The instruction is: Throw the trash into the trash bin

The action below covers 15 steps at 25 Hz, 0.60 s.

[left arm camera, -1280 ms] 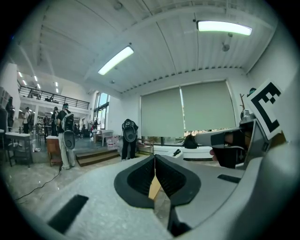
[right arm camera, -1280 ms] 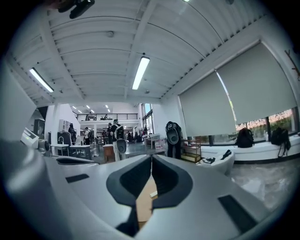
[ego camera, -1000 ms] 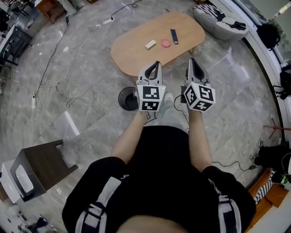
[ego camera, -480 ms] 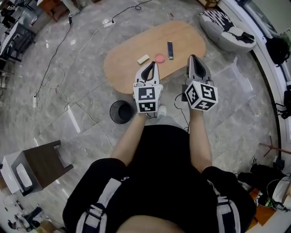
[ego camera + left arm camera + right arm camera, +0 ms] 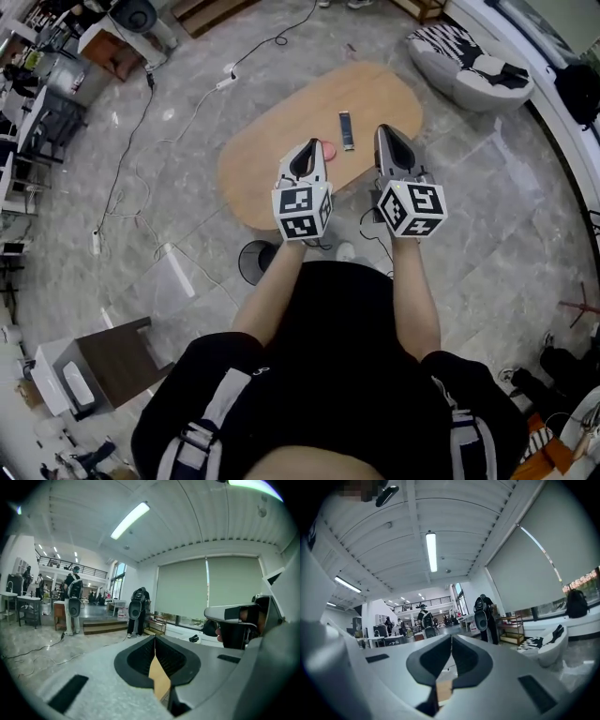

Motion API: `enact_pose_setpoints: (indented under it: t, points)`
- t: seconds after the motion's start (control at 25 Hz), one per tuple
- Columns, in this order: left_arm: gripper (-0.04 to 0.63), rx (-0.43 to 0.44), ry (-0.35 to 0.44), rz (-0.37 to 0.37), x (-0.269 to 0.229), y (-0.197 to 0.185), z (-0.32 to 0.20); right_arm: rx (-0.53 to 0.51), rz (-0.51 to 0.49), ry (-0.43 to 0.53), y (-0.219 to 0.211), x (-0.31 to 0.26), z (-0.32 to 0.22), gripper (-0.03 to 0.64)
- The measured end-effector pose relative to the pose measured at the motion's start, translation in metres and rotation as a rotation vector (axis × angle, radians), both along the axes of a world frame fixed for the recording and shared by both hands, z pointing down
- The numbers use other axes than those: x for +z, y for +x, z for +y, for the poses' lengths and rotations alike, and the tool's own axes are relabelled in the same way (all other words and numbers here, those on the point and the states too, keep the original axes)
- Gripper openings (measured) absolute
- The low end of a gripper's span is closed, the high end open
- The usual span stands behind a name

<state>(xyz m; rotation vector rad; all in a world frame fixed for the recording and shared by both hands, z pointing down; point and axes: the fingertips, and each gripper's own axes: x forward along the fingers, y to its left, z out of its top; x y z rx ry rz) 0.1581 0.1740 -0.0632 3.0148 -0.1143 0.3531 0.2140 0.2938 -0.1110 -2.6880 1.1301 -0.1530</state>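
Head view: left tool [image 5: 311,147] and right tool [image 5: 383,131] were held side by side at frame centre, both over the near edge of the oval wooden counter [image 5: 253,167].

Left tool [image 5: 154,639]: jaws together, tips meeting, nothing between them. A sliver of wood colour showed through the gap behind the tips. Right tool [image 5: 450,639]: likewise closed and empty.

Trash lay on the counter, upper centre of the head view. A pink round piece [image 5: 329,148] was partly hidden behind the left tool's tip. A dark flat strip [image 5: 346,129] lay in full view between the two tools. What either item was could not be made out.

Trash bin [image 5: 251,263] stood on the floor, below and left of the counter. It was just beside the person's left forearm [image 5: 269,289], which cut off its right side, and its inside was too dark to read.

Cables [image 5: 141,122] ran over the floor at upper left.

Both gripper views looked across the room — distant standing people [image 5: 72,597], ceiling lights — with the counter top hidden under the tool bodies.
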Motion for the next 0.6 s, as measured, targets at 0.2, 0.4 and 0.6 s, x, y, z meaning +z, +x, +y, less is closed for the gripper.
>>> enact_pose_setpoints:
  t: [0.2,0.4,0.6]
  points:
    - [0.012,0.067,0.045,-0.032,0.011,0.029,0.021,0.006,-0.045,0.014,0.025,0.016,0.011,0.012]
    - [0.012,0.079,0.091,-0.037,0.018,0.031,0.021,-0.013,-0.084,0.019,0.042,0.029,0.003,0.012]
    - [0.012,0.006,0.064,-0.072,0.030,0.023,-0.015,-0.091,-0.107,-0.038,0.035,0.046,-0.036,0.013]
